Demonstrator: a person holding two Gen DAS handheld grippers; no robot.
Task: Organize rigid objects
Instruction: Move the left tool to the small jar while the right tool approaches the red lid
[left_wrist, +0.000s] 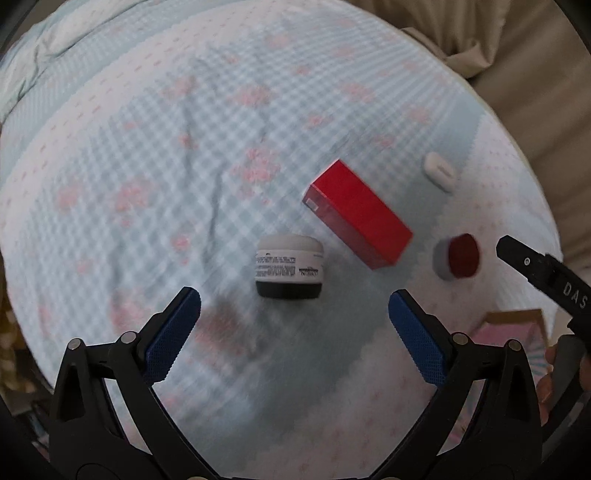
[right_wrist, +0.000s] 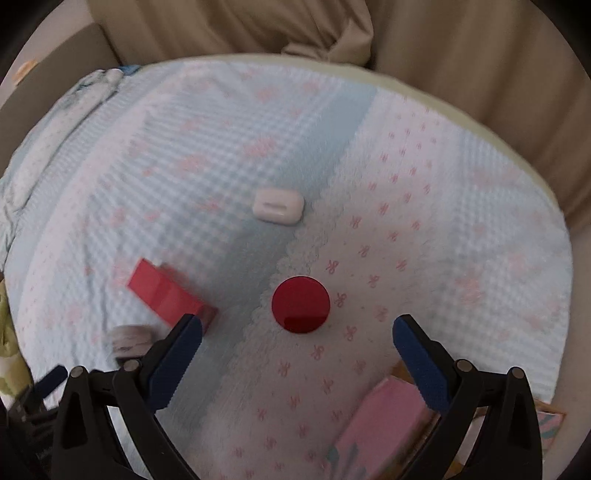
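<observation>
We held both grippers over a bed covered with a pale blue and pink patterned sheet (left_wrist: 184, 147). Our left gripper (left_wrist: 294, 308) stood wide open with nothing between its blue pads (left_wrist: 173, 332), hovering just short of a white jar (left_wrist: 289, 266) with a dark base that stood on the sheet. Just to the right of the jar lay a red box (left_wrist: 358, 214) on its long side, angled away from us. Beyond the box's far right a small white case (left_wrist: 439, 171) rested near the sheet's edge. Our right gripper (right_wrist: 297, 334) was likewise spread open and empty, poised above a round red-lidded container (right_wrist: 300, 304) that sat on the bow-printed part of the sheet; in the left wrist view that same container (left_wrist: 458, 256) showed just right of the red box. A pink box (right_wrist: 384, 428) lay near the lower right, partly behind the right gripper's finger
</observation>
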